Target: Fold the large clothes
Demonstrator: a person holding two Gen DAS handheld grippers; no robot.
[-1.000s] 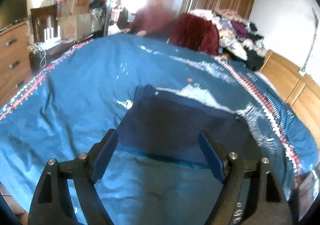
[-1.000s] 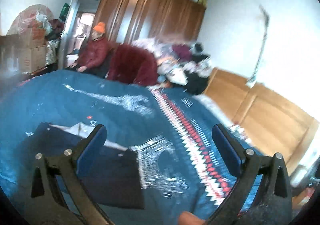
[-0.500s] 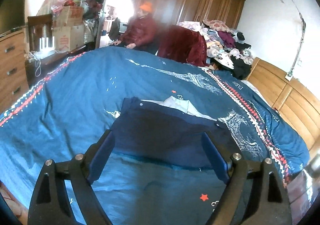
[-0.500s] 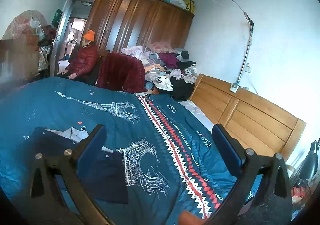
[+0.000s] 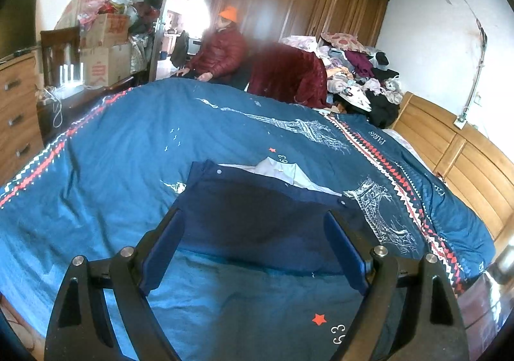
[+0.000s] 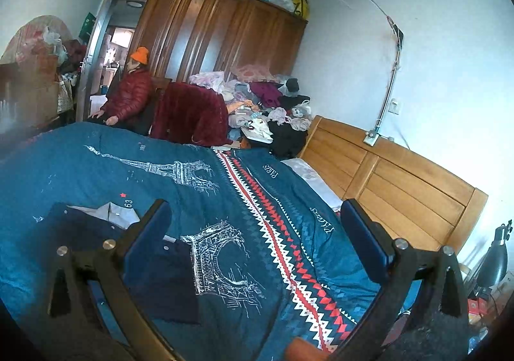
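Note:
A dark navy garment (image 5: 257, 219) lies folded flat on the blue bedspread (image 5: 128, 148), with a pale lining or collar (image 5: 282, 171) showing at its far edge. My left gripper (image 5: 253, 232) hovers open above its near part, holding nothing. In the right wrist view the same garment (image 6: 160, 267) sits at lower left, partly behind the left finger. My right gripper (image 6: 257, 229) is open and empty, above the bedspread's tower print to the right of the garment.
A person in a red jacket and orange hat (image 5: 221, 52) sits beyond the bed. A pile of clothes (image 6: 263, 107) lies at the far corner by a wooden wardrobe (image 6: 218, 33). Wooden headboard (image 6: 395, 181) on the right, drawers (image 5: 16, 110) and boxes on the left.
Both grippers have pulled back and risen from the bed, so more of the room and bedspread shows. The garment lies unmoved. Both stay open.

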